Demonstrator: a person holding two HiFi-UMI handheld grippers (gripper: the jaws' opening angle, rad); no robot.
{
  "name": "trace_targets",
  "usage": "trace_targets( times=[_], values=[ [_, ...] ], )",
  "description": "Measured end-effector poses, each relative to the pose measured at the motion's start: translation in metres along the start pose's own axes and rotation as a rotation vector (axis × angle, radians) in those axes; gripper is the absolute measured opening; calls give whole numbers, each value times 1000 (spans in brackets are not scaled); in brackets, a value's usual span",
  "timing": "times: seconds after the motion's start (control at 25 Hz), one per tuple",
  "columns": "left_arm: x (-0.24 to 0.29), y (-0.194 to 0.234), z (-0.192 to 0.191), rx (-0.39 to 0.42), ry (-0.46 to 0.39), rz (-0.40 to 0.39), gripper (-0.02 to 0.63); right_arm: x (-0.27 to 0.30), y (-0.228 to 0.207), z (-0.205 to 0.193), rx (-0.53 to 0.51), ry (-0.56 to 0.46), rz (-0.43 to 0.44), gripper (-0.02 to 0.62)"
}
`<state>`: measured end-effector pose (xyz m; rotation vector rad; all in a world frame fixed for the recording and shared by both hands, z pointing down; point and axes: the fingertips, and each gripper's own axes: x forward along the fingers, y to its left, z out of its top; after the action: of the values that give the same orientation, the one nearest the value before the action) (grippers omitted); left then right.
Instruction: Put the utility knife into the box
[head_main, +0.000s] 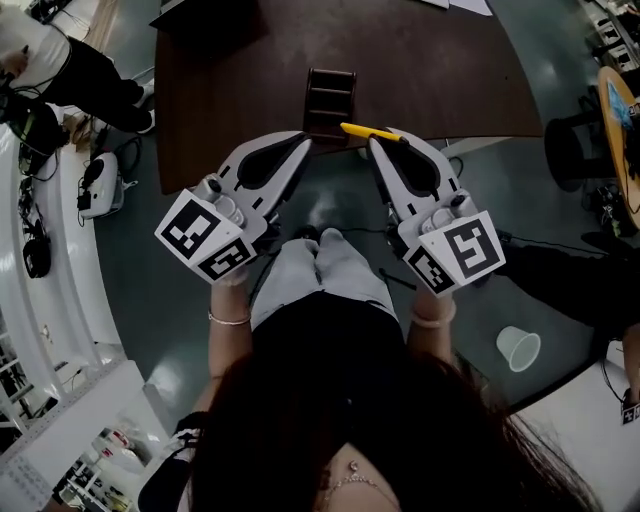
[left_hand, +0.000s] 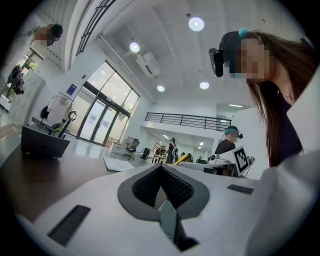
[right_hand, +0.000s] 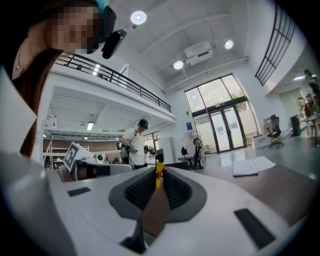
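The yellow utility knife (head_main: 368, 132) lies crosswise at the tips of my right gripper (head_main: 379, 141), whose jaws are shut on it just above the table's near edge. In the right gripper view the knife (right_hand: 159, 171) stands edge-on between the closed pads of that gripper (right_hand: 158, 181). The small dark box (head_main: 330, 98) sits on the brown table (head_main: 440, 70), just beyond and left of the knife. My left gripper (head_main: 302, 141) hovers near the box's front left corner, shut with nothing in it; the left gripper view shows the gripper (left_hand: 161, 168) with its pads pressed together.
A clear plastic cup (head_main: 518, 348) lies on the floor at the right. A black stool (head_main: 572, 150) stands right of the table. Papers (right_hand: 252, 166) rest on the tabletop. A seated person (head_main: 70, 65) is at the far left, beside a white counter.
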<state>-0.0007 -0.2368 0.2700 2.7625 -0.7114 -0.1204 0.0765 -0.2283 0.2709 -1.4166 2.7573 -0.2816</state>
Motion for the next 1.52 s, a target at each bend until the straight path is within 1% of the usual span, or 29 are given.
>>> trace_targets(
  times=[0.16,0.36,0.48,0.64,0.8,0.96,1.12,1.4,1.52],
  values=[
    [14,36,-9,-24,6,-12,-14,27,-20,-16,19,21,-24,51],
    [19,36,-4,-39,19,-43,-14,25,-22,-15,32,50,-63,51],
    [20,42,-11,-44,24,-56,-14,30,-26,-25,48,62,-86,51],
    [25,54,-23,-66,16,-49,-14,37,-38,-42,74,81,-111,51],
    [28,58,-32,-96,17,-48,-14,42,-44,-61,104,127,-127,51],
    [32,71,-52,-134,23,-32,-14,49,-52,-93,140,179,-152,51],
    [32,82,-71,-133,41,-4,-14,56,-58,-120,163,219,-165,51],
    [35,98,-102,-164,52,-5,-14,69,-67,-155,195,248,-184,51],
    [35,100,-119,-194,68,-9,-14,72,-65,-172,198,264,-184,51]
  ],
)
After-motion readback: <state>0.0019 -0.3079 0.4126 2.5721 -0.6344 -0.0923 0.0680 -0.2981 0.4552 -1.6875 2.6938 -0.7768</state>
